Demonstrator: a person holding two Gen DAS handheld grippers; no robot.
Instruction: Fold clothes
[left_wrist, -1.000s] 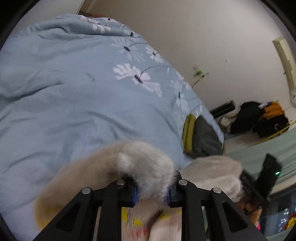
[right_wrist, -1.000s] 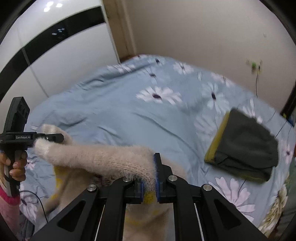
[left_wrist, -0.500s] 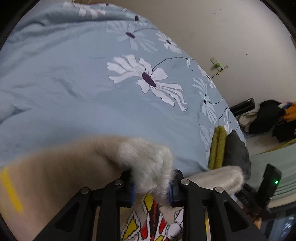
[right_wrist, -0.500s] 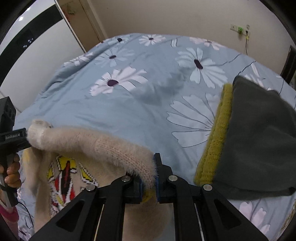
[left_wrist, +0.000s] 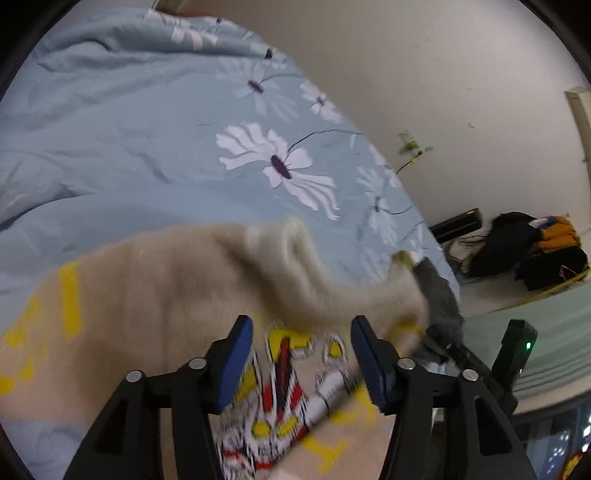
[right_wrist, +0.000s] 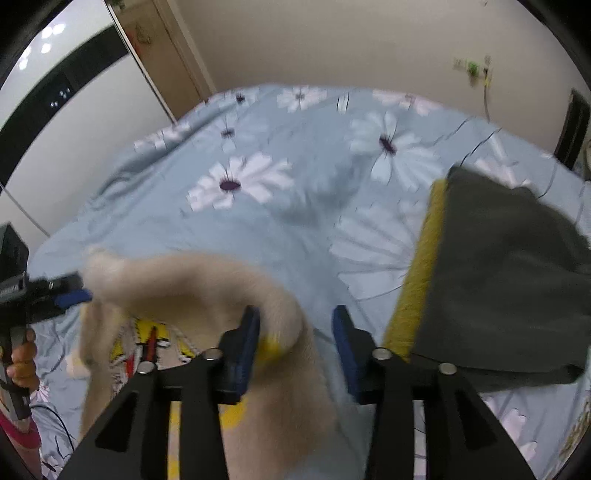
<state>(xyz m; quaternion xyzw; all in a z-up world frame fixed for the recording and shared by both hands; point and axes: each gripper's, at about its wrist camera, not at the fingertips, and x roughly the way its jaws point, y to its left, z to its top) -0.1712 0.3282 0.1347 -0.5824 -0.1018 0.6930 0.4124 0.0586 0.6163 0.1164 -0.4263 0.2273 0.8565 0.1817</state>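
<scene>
The left gripper (left_wrist: 302, 343) has its jaws spread wide and holds nothing; the fuzzy tan sweater (left_wrist: 155, 295) lies on the blue bed cover (left_wrist: 110, 147) just ahead of and under the jaws, too blurry to see well; its bright picture patch (left_wrist: 284, 373) shows between them. The right gripper (right_wrist: 295, 332) has its jaws wide apart too; a sweater sleeve (right_wrist: 192, 280) curls up beside its left jaw; a folded grey top (right_wrist: 498, 277) lies past its right jaw.
</scene>
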